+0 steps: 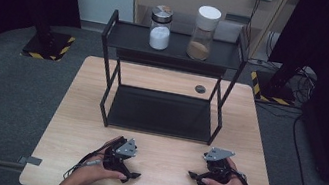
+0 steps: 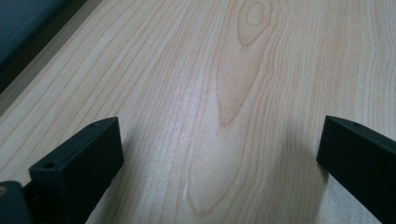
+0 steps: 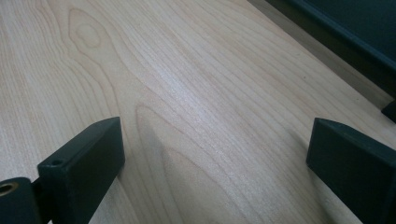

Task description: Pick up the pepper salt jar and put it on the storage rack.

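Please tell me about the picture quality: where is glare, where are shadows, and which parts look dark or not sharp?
High view: the table is evenly lit, the side backdrops are almost black, and the whole frame is a little soft. Left gripper view: a pale sheen on the wood, with soft shadows beside the jaws. Right gripper view: similar sheen on the wood, and the near jaws look slightly blurred.
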Available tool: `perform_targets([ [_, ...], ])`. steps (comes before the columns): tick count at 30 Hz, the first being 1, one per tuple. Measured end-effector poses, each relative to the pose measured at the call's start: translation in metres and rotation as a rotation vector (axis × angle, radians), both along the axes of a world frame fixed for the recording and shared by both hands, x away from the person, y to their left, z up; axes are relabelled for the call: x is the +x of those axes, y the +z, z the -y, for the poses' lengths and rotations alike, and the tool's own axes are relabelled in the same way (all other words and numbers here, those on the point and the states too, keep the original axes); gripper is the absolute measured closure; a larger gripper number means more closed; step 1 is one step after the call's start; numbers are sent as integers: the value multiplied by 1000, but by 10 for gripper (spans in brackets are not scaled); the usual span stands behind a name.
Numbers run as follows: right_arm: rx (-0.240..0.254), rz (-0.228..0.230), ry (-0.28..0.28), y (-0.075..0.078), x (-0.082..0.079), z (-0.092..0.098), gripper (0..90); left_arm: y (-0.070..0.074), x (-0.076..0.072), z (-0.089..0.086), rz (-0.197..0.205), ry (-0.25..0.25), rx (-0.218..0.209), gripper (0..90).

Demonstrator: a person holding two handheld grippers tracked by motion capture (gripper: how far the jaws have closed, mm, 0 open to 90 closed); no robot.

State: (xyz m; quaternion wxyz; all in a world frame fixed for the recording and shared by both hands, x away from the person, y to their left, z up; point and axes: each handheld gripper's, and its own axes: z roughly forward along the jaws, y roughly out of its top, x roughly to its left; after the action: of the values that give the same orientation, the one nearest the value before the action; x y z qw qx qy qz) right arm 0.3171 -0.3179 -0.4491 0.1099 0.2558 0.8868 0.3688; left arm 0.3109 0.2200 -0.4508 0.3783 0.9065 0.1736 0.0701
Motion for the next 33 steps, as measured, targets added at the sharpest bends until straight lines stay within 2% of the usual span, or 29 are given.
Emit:
perform_targets([
  [7,17,3,0,-4,-2,1,13,-1,-1,0,-1,7,-4,0],
  [33,17,2,-27,-4,-7,-2,13,-1,-3,2,-1,18,-4,0],
])
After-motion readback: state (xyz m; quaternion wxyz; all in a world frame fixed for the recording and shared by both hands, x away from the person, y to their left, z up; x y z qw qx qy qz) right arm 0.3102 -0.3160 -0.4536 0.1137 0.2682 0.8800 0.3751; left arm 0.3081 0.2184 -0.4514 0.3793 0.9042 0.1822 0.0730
